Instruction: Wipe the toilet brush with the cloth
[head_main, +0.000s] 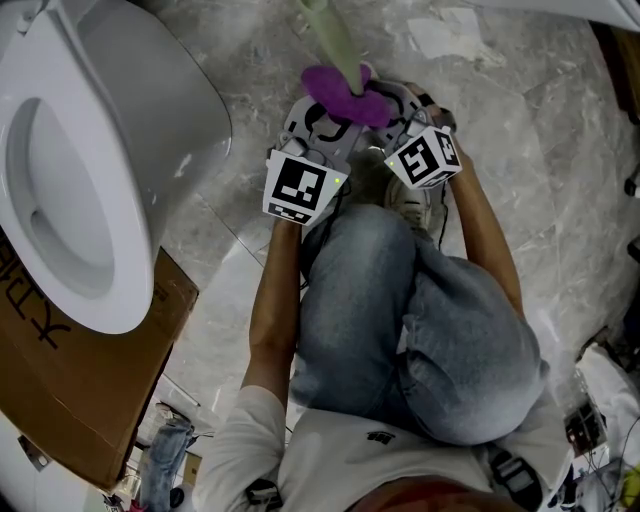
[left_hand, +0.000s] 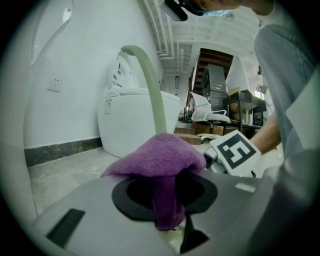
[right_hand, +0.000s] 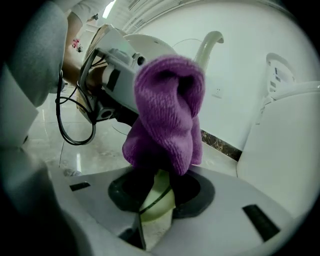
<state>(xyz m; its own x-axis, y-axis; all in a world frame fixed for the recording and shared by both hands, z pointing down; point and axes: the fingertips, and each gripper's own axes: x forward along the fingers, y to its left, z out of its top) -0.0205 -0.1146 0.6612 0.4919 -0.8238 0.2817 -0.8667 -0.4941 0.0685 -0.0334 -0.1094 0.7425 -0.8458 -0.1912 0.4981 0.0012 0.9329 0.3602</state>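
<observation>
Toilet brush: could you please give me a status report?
Right tongs shut on toilet brush. Left tongs shut on cloth, draped over brush. Nothing in the way.

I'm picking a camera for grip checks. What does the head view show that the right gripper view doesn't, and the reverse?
Head view only: the inside of the toilet bowl and the cardboard box. Right gripper view only: the brush handle clamped in the right tongs. Both: the purple cloth on that pale green handle.

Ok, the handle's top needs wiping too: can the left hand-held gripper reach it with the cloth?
Probably yes: the cloth wraps the handle, bare above it; the right hand-held gripper grips lower down.
</observation>
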